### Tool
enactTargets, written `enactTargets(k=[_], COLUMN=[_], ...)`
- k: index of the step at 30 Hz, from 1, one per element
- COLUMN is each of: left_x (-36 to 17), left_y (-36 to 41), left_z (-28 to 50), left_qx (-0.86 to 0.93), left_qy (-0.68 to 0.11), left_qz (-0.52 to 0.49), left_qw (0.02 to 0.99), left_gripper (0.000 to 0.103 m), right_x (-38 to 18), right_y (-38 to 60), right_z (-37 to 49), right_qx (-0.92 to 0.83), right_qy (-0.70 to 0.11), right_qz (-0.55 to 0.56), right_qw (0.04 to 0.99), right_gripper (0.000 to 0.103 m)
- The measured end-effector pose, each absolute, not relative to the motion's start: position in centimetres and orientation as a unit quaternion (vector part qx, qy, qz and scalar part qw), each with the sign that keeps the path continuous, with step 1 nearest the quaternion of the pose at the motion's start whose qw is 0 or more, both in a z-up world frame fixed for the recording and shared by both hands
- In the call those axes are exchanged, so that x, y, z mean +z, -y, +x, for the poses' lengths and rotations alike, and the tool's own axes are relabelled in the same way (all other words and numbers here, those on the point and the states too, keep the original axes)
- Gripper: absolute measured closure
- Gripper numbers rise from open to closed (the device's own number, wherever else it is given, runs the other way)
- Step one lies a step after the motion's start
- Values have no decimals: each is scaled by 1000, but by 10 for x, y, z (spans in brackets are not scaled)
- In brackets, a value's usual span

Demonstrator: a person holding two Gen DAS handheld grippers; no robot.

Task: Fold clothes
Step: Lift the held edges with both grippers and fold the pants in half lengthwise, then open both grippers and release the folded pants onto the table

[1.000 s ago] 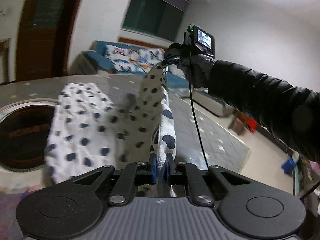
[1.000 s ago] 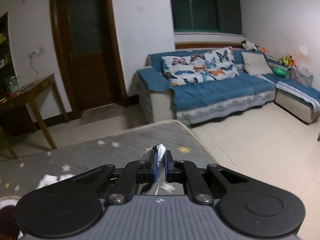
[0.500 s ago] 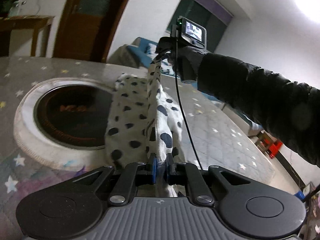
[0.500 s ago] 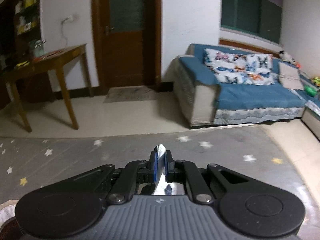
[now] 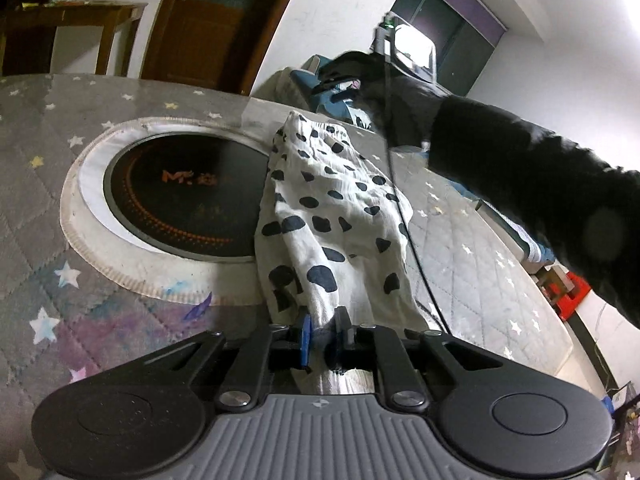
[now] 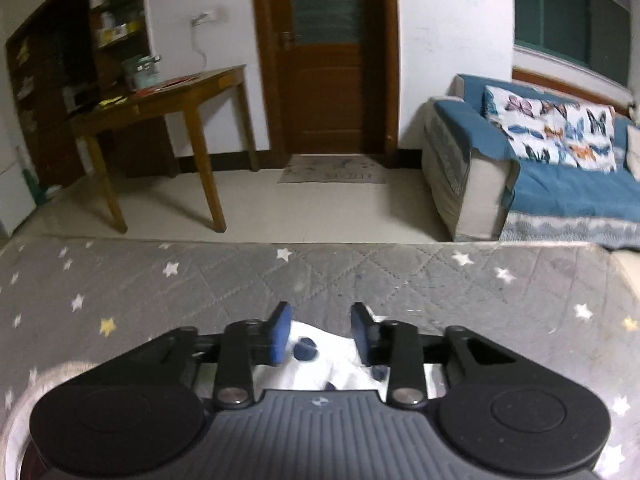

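Left gripper (image 5: 322, 334): jaws opening, cloth between.
Right gripper (image 6: 320, 334): jaws opening, letting go.
Spotted garment (image 5: 332, 208): light, limp; take hems.

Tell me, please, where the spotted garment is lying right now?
In the left wrist view the spotted garment lies folded lengthwise on the grey star-print table cover, just right of the round black cooktop, its near end between the left claw fingers.

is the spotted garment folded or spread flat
Folded: the spotted garment lies doubled lengthwise in a narrow strip on the quilted table cover.
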State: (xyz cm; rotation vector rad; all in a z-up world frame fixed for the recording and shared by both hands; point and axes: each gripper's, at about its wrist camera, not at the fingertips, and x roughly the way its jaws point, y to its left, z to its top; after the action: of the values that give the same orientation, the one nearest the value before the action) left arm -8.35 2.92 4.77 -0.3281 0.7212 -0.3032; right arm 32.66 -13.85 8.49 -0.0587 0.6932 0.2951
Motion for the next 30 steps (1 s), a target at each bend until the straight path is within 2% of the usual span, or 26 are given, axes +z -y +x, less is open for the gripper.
enactTargets(k=[2, 4, 6, 9, 11, 13, 18, 26, 30], left_x=[50, 50, 52, 56, 59, 64, 71, 68, 56], left_y=[-29, -30, -31, -32, -32, -30, -23, -26, -28], left_z=[-85, -89, -92, -96, -97, -99, -96, -85, -79], left_qx=[-144, -140, -133, -123, -119, -117, -111, -73, -69], left_qy=[-346, -342, -339, -332, -327, -321, -306, -312, -335], left_qz=[-157, -155, -152, -149, -145, -139, -131, -140, -151], left_qw=[914, 916, 919, 923, 926, 930, 936, 937, 928], left_gripper=[87, 74, 69, 54, 54, 49, 49, 50, 49], right_x=[90, 93, 92, 84, 76, 70, 61, 32, 37], right_y=[148, 157, 165, 174, 178, 183, 192, 197, 201], right_z=[317, 306, 291, 262, 239, 216, 166, 136, 122], right_qx=[156, 173, 190, 214, 231, 251, 304, 322, 319], right_qy=[-342, -348, -355, -372, -377, -378, -368, -373, -354], right_qz=[-47, -62, -80, -106, -120, -121, -105, -118, -126], right_qw=[926, 919, 912, 897, 889, 883, 873, 862, 870], right_gripper=[64, 57, 50, 43, 35, 33, 26, 20, 16])
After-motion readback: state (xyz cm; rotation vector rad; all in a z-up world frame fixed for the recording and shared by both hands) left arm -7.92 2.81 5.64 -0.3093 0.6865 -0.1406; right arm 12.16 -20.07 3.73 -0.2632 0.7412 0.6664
